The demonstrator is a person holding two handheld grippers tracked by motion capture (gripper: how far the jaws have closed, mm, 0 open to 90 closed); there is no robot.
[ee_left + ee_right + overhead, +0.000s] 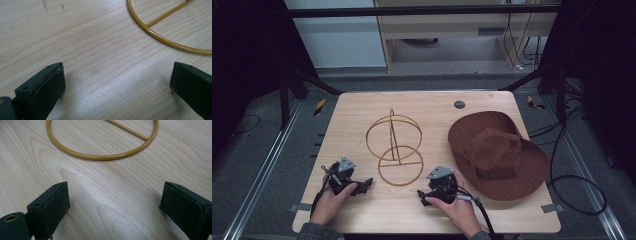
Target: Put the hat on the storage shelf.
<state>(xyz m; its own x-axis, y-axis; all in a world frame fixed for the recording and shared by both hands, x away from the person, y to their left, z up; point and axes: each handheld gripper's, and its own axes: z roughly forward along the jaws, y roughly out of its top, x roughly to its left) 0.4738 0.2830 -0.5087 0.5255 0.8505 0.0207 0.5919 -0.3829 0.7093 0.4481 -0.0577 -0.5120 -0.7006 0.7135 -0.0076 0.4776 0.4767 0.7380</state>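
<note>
Left gripper (362,186): jaws spread wide, nothing between them, bare table (100,50) beneath; held low over the near left part of the tabletop, pointing toward the wire stand. Right gripper (422,194): jaws likewise spread wide, empty, bare wood between the pads (53,206); held low over the near middle of the table, pointing left toward the stand.

Wire hat stand (396,145): gold-coloured, resting on the table just beyond and between both grippers; round base ring (100,157) flat on the wood, near both sets of jaws but touching neither; upright hoops behind the ring.

Brown hat (497,155): wide-brimmed, crown up, lying on the right part of the table, just right of the right gripper, apart from the stand.
</note>
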